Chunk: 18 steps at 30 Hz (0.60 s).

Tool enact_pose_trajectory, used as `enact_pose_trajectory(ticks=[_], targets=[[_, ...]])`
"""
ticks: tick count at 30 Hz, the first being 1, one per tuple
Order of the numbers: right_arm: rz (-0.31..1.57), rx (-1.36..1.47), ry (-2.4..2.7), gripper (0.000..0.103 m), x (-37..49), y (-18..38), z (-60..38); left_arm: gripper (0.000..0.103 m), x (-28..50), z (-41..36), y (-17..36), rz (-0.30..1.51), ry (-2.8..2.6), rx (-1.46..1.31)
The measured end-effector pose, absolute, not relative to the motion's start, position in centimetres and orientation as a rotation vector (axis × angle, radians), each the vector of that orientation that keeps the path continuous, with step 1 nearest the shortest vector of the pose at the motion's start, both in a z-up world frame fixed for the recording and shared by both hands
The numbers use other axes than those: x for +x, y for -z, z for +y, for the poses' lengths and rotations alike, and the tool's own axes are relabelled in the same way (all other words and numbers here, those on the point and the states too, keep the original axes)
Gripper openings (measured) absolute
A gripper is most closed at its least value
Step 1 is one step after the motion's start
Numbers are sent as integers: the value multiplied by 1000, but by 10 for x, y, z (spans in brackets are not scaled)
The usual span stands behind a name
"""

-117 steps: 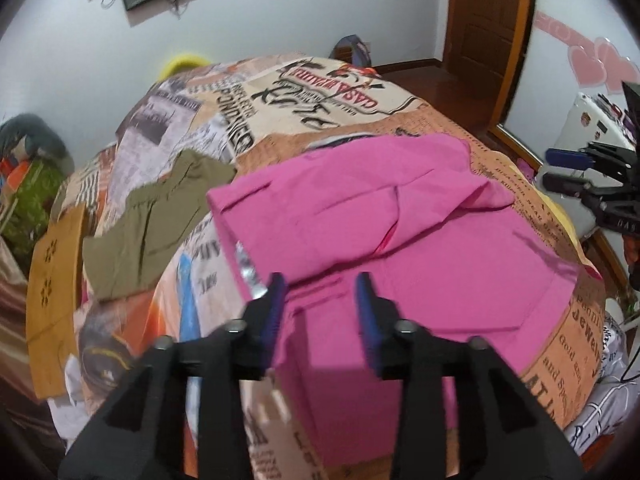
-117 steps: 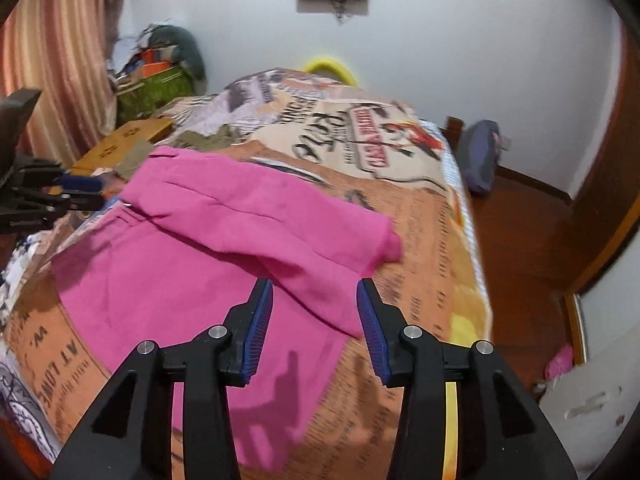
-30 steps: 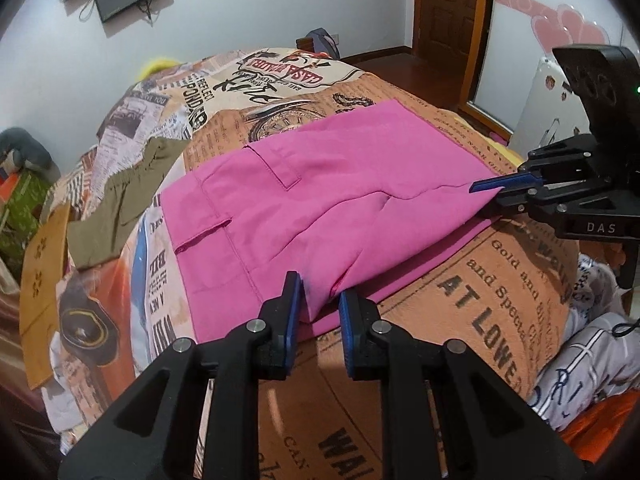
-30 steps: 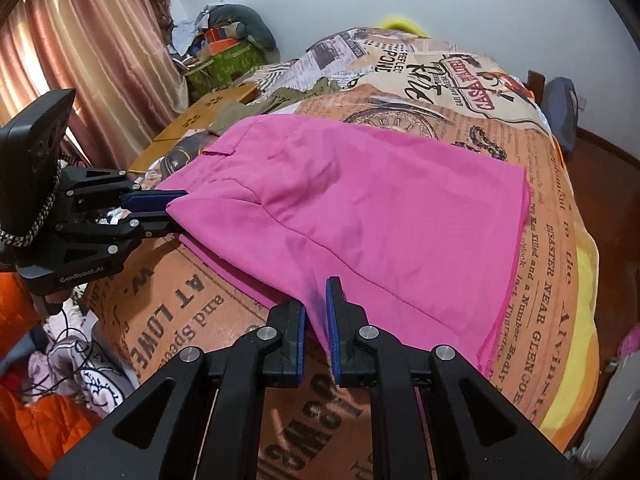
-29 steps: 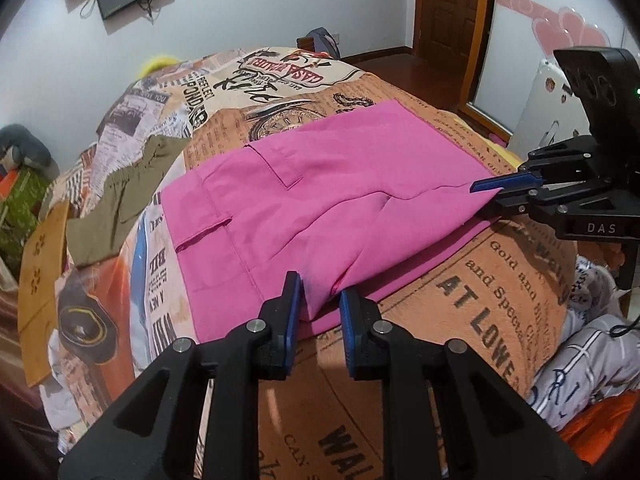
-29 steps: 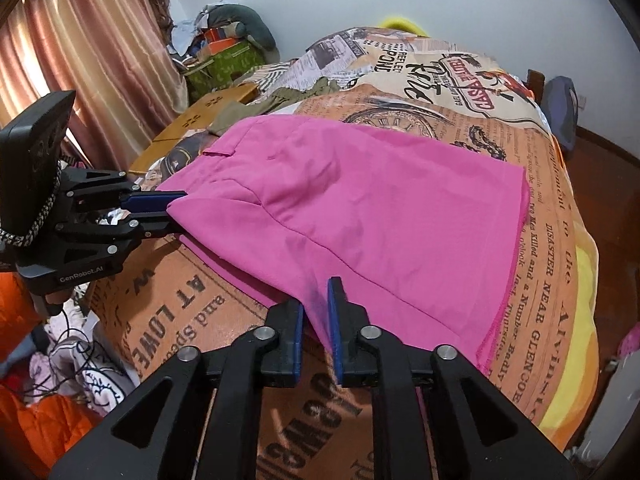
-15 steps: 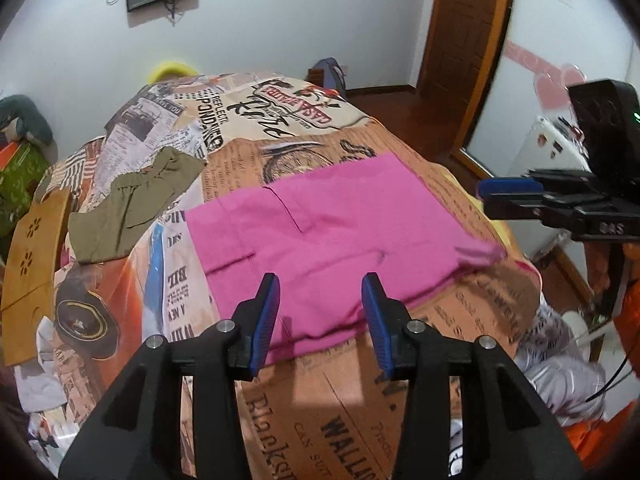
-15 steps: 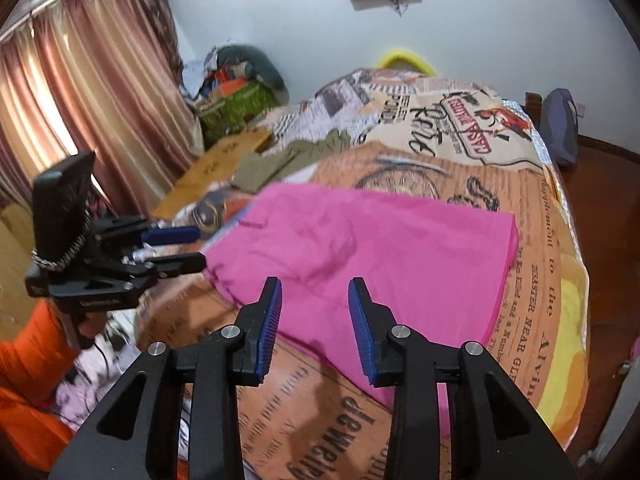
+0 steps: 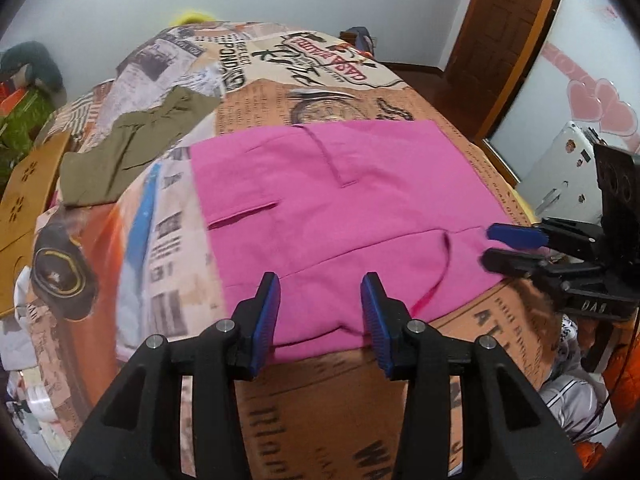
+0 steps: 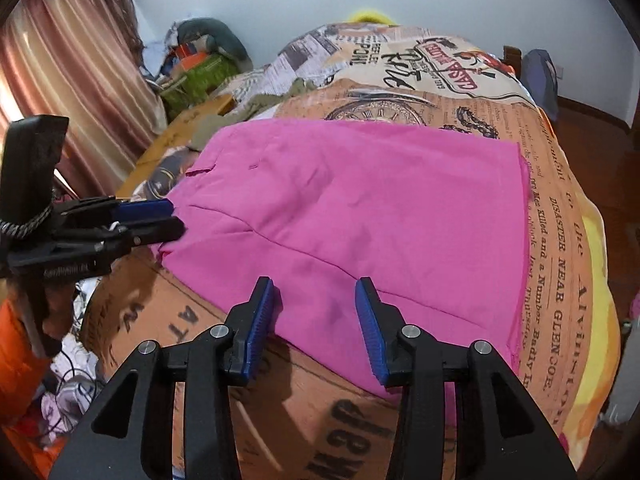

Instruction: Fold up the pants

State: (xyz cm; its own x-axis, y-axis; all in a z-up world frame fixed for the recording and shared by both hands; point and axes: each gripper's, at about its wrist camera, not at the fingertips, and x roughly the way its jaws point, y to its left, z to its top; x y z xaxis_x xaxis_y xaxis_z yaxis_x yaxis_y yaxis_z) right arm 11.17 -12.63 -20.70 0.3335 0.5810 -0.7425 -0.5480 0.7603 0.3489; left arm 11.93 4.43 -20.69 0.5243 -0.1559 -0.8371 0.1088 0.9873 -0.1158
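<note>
**Hovering over folded pink pants, both grippers empty**

Looking down along our left gripper (image 9: 320,316), we see the pink pants (image 9: 340,208) lying folded flat on the bed (image 9: 320,392), their near hem close to the bed's near edge and their far edge about halfway up the newspaper-print bedspread. Our left jaws have just been opening and stand moderately apart above the near hem, with nothing pinched between the blue pads. Our right gripper (image 10: 316,320) is the same: jaws just parted, a moderate gap, cloth below them but not held. In the left view it reaches in from the right over the pants' near right corner (image 9: 516,248); in the right view the left gripper comes in over the near left corner (image 10: 152,220).

Around the pants, an olive-green garment (image 9: 132,148) lies crumpled toward the bed's far left, apart from the pink cloth. A wooden board (image 9: 24,208) sits along the left edge. A dark backpack (image 10: 540,76) stands beyond the far right corner, and a green bag (image 10: 200,76) sits in a heap of belongings by the curtain (image 10: 68,72). An orange sleeve (image 10: 20,352) shows beneath the left gripper. Nothing lies on top of the pants.
</note>
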Motion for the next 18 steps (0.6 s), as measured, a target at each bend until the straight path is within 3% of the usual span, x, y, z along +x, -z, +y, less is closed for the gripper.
enact_pose_trajectory(ticks=[6, 15, 17, 18], targets=[[1010, 59, -653, 41, 113, 210, -162, 49, 105, 75, 199, 998, 146, -142], [1040, 124, -485, 43, 103, 222, -215, 49, 100, 89, 204, 1019, 103, -222], [1060, 145, -473, 43, 103, 231, -219, 43, 99, 86, 207, 1014, 101, -218], [1062, 158, -473, 43, 101, 233, -220, 35, 99, 84, 208, 1014, 108, -222]])
